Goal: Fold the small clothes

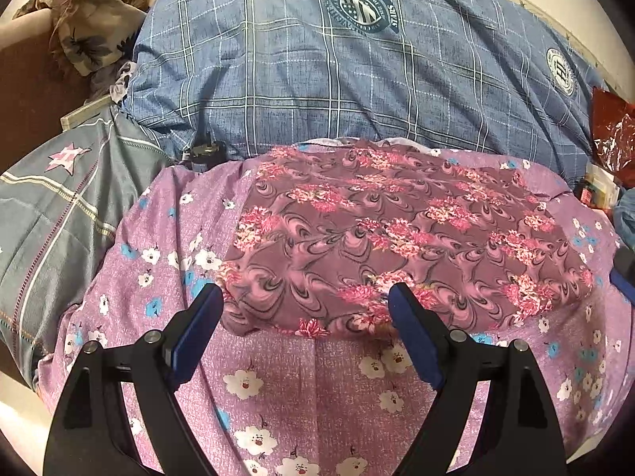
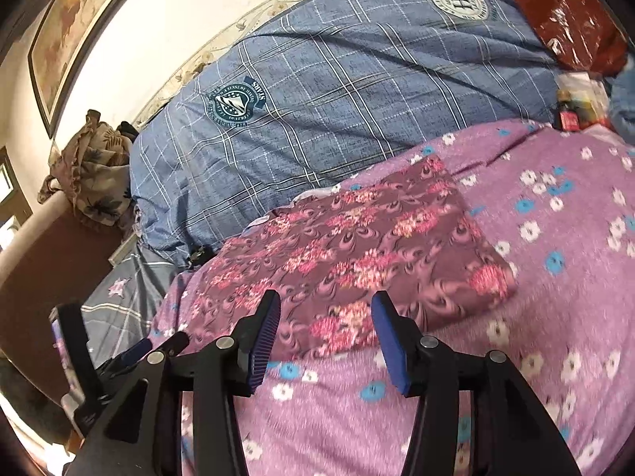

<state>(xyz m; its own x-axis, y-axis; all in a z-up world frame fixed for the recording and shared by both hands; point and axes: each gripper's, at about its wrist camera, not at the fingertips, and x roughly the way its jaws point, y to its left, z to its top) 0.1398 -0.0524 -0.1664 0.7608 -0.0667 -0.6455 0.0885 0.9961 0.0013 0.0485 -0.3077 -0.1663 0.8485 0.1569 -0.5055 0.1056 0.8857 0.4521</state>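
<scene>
A folded maroon garment with a pink flower print (image 1: 397, 238) (image 2: 357, 254) lies flat on the purple flowered bedsheet (image 1: 301, 388) (image 2: 555, 277). My left gripper (image 1: 305, 291) is open, its blue pads wide apart over the garment's near left corner, and nothing is between them. My right gripper (image 2: 325, 296) is also open, hovering above the garment's near edge; its pads are clear of the cloth. Part of the left gripper (image 2: 133, 351) shows at the lower left of the right wrist view.
A bulky blue checked duvet (image 1: 317, 79) (image 2: 337, 91) lies behind the garment. A grey star-print pillow (image 1: 59, 206) sits to the left, with a brown floral cloth (image 1: 91, 20) beyond it. A red plastic bag (image 2: 567, 27) and a small bottle (image 2: 565, 113) are at the far right.
</scene>
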